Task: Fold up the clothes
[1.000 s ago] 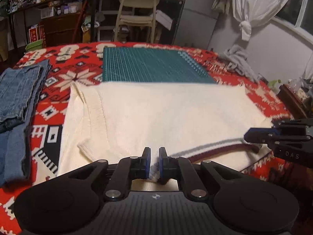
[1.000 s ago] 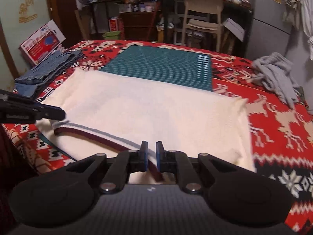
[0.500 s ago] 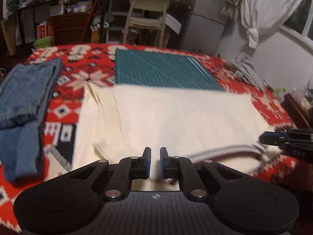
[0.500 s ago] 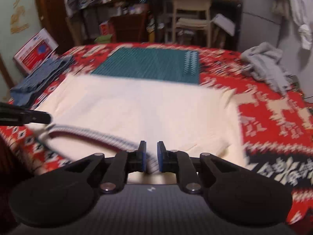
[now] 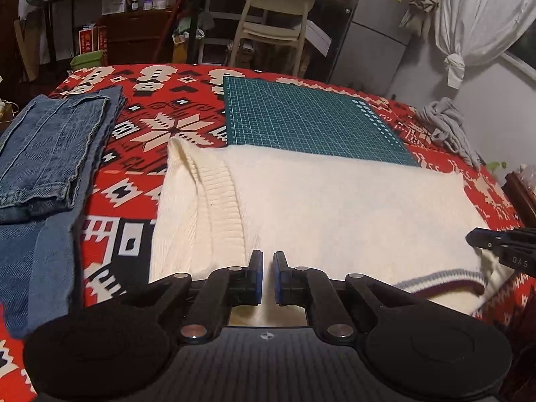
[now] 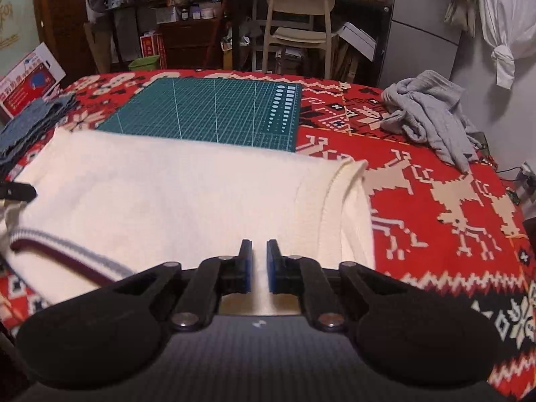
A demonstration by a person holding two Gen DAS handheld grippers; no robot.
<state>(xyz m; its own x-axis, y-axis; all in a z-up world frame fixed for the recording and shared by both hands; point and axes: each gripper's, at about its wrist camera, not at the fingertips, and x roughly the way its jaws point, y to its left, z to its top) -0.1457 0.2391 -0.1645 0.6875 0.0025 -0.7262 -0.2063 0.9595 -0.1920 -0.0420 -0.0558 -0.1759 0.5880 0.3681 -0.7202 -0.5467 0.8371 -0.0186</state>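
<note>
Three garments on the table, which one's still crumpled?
The grey one, bunched at the far right edge. The jeans on the left are folded; the cream sweater lies flat in the middle.

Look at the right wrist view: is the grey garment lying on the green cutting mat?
No: the grey garment lies crumpled on the red patterned cloth, apart from the green cutting mat.

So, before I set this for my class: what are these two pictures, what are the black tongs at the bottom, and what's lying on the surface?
Each picture comes from a camera on a hand-held two-finger gripper, looking along its fingers; a person holds one in each hand. One view shows the left gripper, the other the right gripper. On a red patterned cloth lie a cream sweater, folded jeans, a green cutting mat and a crumpled grey garment. Both grippers pinch the sweater's near edge; the right's jaws are closing on it.
</note>
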